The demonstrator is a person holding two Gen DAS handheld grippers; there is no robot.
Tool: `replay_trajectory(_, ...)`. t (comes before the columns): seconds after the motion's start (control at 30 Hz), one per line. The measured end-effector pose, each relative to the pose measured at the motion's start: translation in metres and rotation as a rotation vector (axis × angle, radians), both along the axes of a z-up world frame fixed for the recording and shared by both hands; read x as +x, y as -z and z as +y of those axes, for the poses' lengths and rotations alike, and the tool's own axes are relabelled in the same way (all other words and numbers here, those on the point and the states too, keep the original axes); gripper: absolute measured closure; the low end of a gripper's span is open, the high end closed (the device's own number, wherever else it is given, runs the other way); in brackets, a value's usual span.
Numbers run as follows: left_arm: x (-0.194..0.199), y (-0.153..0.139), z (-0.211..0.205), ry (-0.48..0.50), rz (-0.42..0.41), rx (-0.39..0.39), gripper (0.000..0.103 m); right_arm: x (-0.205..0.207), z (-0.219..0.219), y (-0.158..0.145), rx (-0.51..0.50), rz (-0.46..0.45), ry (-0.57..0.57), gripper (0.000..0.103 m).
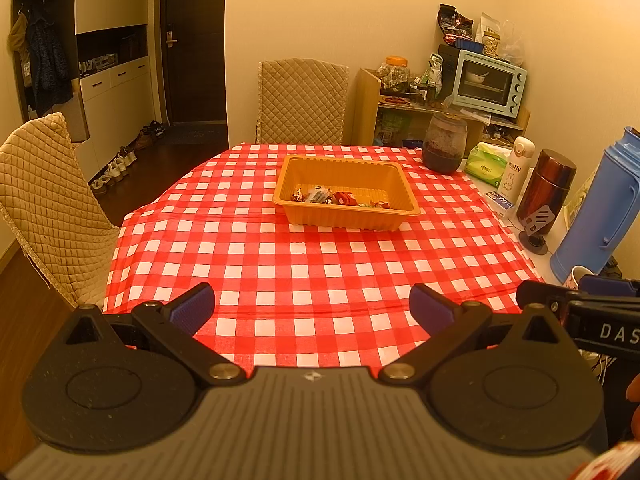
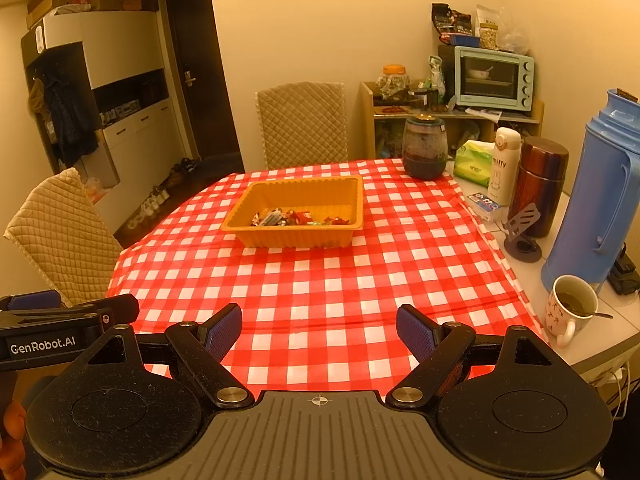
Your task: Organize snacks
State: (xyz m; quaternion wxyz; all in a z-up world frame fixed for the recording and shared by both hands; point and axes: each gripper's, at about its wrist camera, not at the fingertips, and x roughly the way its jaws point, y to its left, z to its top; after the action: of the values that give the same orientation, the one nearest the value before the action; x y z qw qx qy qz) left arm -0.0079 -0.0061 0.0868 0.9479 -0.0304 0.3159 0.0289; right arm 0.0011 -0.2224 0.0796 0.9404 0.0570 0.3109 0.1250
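An orange plastic tray stands in the middle of the red-and-white checked table, far ahead of both grippers. Several wrapped snacks lie along its near inner side. My left gripper hovers over the table's near edge, open, with nothing between its blue pads. My right gripper hovers beside it to the right, also open and holding nothing. Each gripper shows at the edge of the other's view.
Along the table's right side stand a dark jar, a tissue pack, a white bottle, a brown flask, a blue thermos and a mug with a spoon. Quilted chairs stand left and behind.
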Motion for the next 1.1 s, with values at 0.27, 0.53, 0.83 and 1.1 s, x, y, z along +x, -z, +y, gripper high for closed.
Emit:
replay_trajectory(0.27, 0.0002, 0.0001, 0.0002, -0.001, 0.000, -0.001, 0.000, 0.0002, 0.0000, -0.0001, -0.001, 0.001, 0.000, 0.019)
replay_trajectory(0.53, 0.0001, 0.0003, 0.0007, 0.000, 0.000, -0.001, 0.000, 0.0003, 0.0002, -0.0002, 0.000, 0.000, -0.001, 0.019)
replay_trajectory(0.83, 0.0023, 0.0010, -0.0016, -0.001, -0.002, 0.000, 0.000, 0.0011, 0.0010, 0.0012, 0.000, 0.003, -0.001, 0.019)
replay_trajectory(1.1, 0.0039, 0.0044, -0.0014, 0.002, 0.000, -0.013, 0.000, 0.0016, 0.0016, 0.0033, 0.000, 0.006, -0.001, 0.019)
